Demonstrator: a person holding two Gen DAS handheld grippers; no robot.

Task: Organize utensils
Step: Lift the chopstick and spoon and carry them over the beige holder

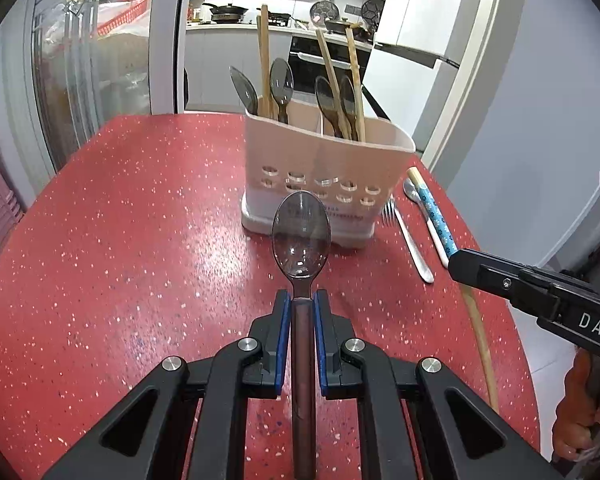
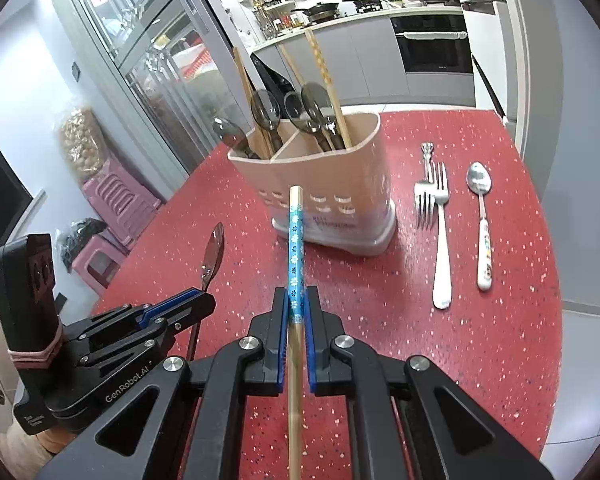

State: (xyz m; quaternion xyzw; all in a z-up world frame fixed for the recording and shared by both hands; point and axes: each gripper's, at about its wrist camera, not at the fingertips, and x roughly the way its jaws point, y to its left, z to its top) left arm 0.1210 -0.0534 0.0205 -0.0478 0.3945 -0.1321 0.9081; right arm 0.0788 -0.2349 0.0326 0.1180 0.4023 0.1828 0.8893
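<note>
The left gripper [image 1: 302, 300] is clamped on a smoky translucent plastic spoon [image 1: 301, 236], held above the red speckled table [image 1: 140, 220] before the white perforated utensil holder [image 1: 320, 168]. The right gripper [image 2: 297, 300] pinches a blue-flowered bamboo chopstick [image 2: 295, 240]. Right of the holder lie two forks [image 2: 436, 216], seemingly overlapping, and a steel spoon [image 2: 482, 220].

Red speckled table [image 2: 480, 340] bears caddy [image 2: 340, 200], forks [image 2: 440, 232], spoon [image 2: 482, 220].
</note>
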